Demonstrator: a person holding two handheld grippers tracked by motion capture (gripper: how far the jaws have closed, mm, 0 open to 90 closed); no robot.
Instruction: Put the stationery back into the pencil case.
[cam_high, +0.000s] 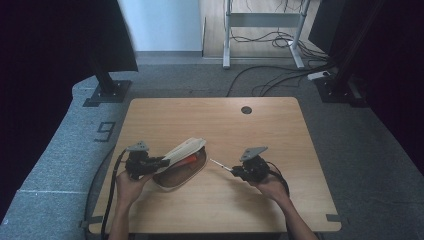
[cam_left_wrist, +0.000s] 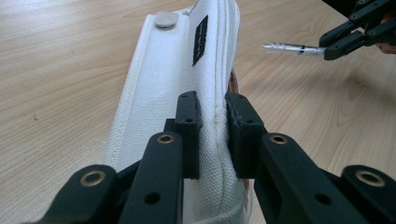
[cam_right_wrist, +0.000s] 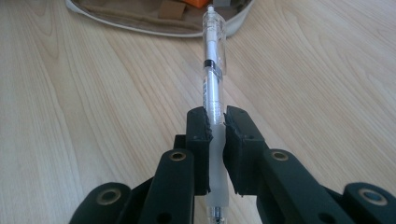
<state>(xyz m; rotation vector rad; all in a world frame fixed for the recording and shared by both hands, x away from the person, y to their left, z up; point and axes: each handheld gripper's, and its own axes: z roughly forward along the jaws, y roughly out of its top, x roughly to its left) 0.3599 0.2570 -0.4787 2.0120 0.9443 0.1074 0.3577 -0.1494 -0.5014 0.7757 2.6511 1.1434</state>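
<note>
A white fabric pencil case (cam_high: 181, 162) lies open on the wooden table (cam_high: 220, 125), with a brown lining and something orange (cam_high: 190, 159) inside. My left gripper (cam_high: 162, 161) is shut on the case's lifted flap (cam_left_wrist: 187, 70), its jaws pinching the fabric edge (cam_left_wrist: 215, 119). My right gripper (cam_high: 234, 171) is shut on a clear plastic pen (cam_right_wrist: 212, 70), which points toward the case's rim (cam_right_wrist: 154, 28). The pen (cam_high: 219, 164) hangs just right of the case. In the left gripper view the pen (cam_left_wrist: 292, 48) and the right gripper show at the upper right.
A round cable hole (cam_high: 246, 110) sits near the table's far edge. Dark stands (cam_high: 107, 90) and loose cables (cam_high: 270, 75) are on the grey floor beyond the table. Bare wood spreads around the case on all sides.
</note>
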